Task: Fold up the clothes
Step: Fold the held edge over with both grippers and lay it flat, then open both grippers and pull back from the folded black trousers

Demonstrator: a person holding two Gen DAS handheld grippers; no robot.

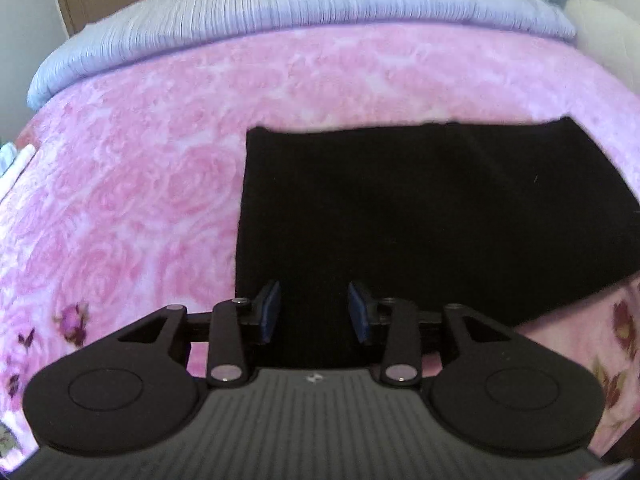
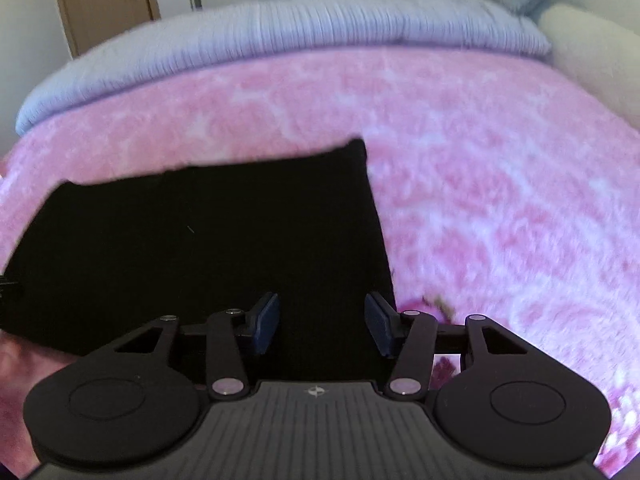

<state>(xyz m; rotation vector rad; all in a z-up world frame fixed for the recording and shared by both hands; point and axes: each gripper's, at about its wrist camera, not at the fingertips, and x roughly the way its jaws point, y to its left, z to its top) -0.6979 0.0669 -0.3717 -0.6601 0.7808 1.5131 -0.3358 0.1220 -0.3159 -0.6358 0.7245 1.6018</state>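
Black garment [image 1: 432, 216] is lying flat on the pink floral blanket [image 1: 140, 184], already squared into a compact rectangle with straight edges; it is sitting on the blanket's near half, well short of the light blue ribbed cover [image 1: 280, 4] that is running along the blanket's far edge. Left gripper [image 1: 314, 312] is hovering at the garment's near-left corner, jaws spread, nothing between the blue pads [image 1: 269, 312]. Right gripper [image 2: 322, 322] is hovering at the garment's near-right corner, jaws also spread and holding nothing; its right pad is sitting right at the garment's right edge over the blanket. Whether either tool is touching the cloth I can't tell, as the fabric is too dark to read depth. Judging progress: the piece is looking mostly folded, with no sleeves, legs or loose flaps sticking out beyond the rectangle, though layer count isn't readable in that black. What is probably left: one more fold to halve it, taking the near edge toward the far edge, or just a final smoothing. With both tools sitting open at the near corners, I'm reading this as either lining up for that last fold or a release. Right view is showing motion blur on the blanket.
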